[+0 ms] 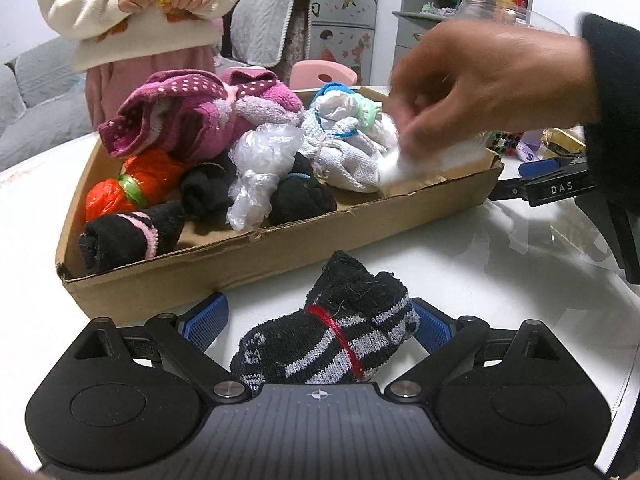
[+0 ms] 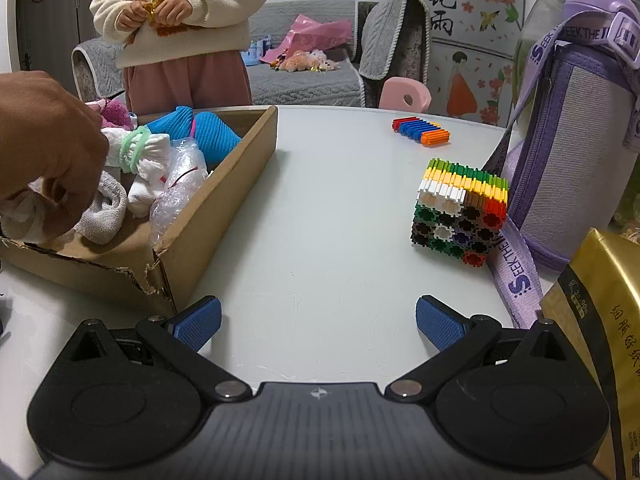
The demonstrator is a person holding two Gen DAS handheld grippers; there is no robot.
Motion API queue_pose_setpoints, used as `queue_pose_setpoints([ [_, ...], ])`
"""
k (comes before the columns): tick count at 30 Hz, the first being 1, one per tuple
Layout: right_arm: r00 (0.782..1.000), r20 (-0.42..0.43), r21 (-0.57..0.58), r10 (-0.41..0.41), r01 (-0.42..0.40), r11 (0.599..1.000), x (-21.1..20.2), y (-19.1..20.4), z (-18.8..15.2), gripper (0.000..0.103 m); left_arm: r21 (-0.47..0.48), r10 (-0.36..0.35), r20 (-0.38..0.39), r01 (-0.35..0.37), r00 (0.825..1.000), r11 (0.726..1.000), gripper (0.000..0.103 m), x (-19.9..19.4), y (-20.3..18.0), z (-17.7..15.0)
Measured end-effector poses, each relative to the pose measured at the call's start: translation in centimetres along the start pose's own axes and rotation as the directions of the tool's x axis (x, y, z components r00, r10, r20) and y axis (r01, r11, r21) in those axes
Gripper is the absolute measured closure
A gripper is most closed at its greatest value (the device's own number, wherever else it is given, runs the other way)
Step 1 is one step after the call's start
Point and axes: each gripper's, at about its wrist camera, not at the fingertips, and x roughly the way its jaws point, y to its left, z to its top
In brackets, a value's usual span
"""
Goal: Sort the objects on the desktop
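left wrist view: the left gripper stands wide, its blue ribbed pads on either side of a rolled black sock with grey stripes and a red thread; whether the pads press on it cannot be told. the sock lies on the white table, just in front of the shallow brown cardboard box. the box contains bundled socks and bags, among them a magenta dotted fleece bundle and an orange plastic bundle with a green band. a bare hand holds a white cloth piece over the box's right end.

right wrist view: the right gripper stands wide and holds nothing, over bare table. a multicoloured block of interlocked plastic pieces sits well ahead, right.
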Motion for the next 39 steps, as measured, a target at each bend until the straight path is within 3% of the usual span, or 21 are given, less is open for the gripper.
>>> queue_pose_setpoints([
  [15, 1.000, 0.000, 0.000, -0.001, 0.001, 1.000, 0.0, 0.0, 0.0, 0.000, 0.005, 0.047, -0.013, -0.047, 0.999, 0.999, 0.005, 0.3, -0.3, 0.1],
  [33, 1.000, -0.001, 0.001, -0.003, 0.003, 1.000, 0.1, 0.1, 0.1, 0.000, 0.012, 0.042, -0.018, -0.042, 0.999, 0.999, 0.006, 0.2, -0.8, 0.1],
  [35, 0.999, -0.024, -0.023, 0.029, -0.029, 0.999, 0.1, 0.1, 0.3, 0.000, 0.014, 0.041, -0.020, -0.041, 0.999, 0.999, 0.006, 0.2, -0.8, 0.0],
  [37, 0.998, -0.007, 0.048, 0.062, -0.061, 0.997, -1.6, -0.2, 0.5, 0.012, 0.017, 0.037, -0.021, -0.037, 0.999, 0.999, 0.006, 0.1, -0.8, -0.1],
  [39, 0.988, 0.069, 0.095, 0.137, -0.143, 0.985, -5.1, 0.3, 0.6, 0.005, 0.023, 0.031, -0.020, -0.030, 0.999, 0.999, 0.006, 0.0, -0.8, -0.2],
])
